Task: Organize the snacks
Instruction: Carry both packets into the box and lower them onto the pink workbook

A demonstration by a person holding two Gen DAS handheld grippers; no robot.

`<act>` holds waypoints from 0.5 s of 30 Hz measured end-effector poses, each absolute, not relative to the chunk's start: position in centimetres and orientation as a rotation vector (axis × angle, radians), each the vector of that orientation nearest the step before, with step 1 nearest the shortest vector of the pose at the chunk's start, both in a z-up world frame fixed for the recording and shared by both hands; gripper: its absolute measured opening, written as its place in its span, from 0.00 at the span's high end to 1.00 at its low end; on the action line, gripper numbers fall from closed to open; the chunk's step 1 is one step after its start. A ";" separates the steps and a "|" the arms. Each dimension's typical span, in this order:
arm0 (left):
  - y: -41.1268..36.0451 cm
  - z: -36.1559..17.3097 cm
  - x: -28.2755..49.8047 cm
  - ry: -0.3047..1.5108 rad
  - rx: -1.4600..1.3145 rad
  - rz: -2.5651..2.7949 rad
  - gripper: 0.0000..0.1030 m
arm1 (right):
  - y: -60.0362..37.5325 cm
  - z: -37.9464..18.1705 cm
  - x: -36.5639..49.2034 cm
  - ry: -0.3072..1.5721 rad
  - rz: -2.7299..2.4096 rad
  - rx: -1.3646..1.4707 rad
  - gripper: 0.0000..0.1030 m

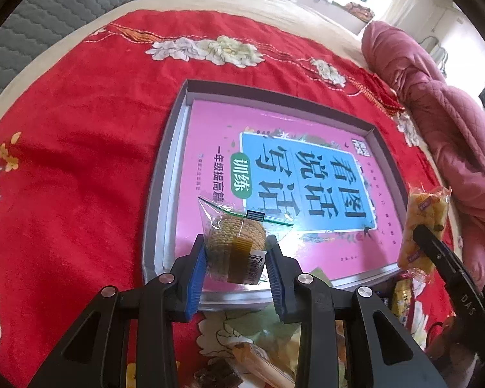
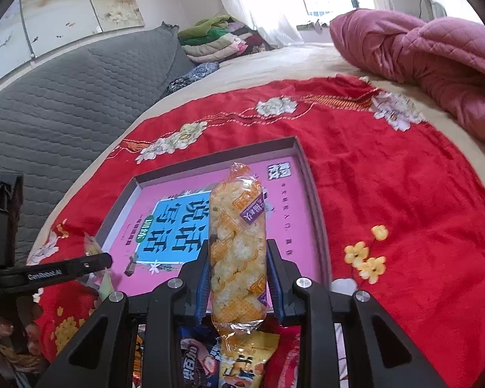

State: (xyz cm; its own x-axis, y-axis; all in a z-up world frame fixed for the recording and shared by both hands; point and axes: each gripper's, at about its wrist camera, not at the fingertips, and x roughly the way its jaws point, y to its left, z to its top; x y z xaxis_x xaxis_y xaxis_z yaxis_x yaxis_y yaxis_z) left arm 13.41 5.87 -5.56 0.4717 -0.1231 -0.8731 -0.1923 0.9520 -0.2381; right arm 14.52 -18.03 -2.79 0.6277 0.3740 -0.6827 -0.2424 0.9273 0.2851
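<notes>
Red bedspread (image 1: 80, 168): grey box (image 1: 165, 161) holds pink book (image 1: 210, 148).

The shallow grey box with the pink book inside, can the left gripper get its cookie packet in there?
Probably yes. The left gripper holds the clear cookie packet over the open grey box, and nothing covers the pink book below it.

We hold the left gripper (image 1: 236, 258) tilted steeply downward, its blue pads (image 1: 197, 278) pressed against both sides of a clear cookie packet (image 1: 232, 242). Our right gripper (image 2: 237, 271) angles down less sharply, its pads clamped on a long rice cracker pack (image 2: 237, 245) that stands upright between them. From the right wrist view, fingers (image 2: 16, 329) of our left hand wrap around the left gripper's handle at the lower left edge.
</notes>
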 end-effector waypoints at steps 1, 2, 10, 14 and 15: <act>5.8 -5.7 13.4 1.087 -0.323 0.045 0.65 | -18.0 -2.9 14.6 0.825 0.359 0.180 0.70; 5.8 -5.8 13.5 1.091 -0.322 0.048 0.65 | -18.0 -3.0 14.7 0.831 0.366 0.186 0.70; 5.7 -6.2 13.9 1.108 -0.314 0.054 0.65 | -18.6 -4.2 15.5 0.873 0.389 0.266 0.70; 5.8 -6.3 13.9 1.112 -0.315 0.053 0.65 | -18.4 -4.6 15.8 0.887 0.399 0.272 0.70; 5.8 -6.4 13.9 1.114 -0.316 0.053 0.65 | -18.3 -4.7 15.8 0.888 0.405 0.272 0.70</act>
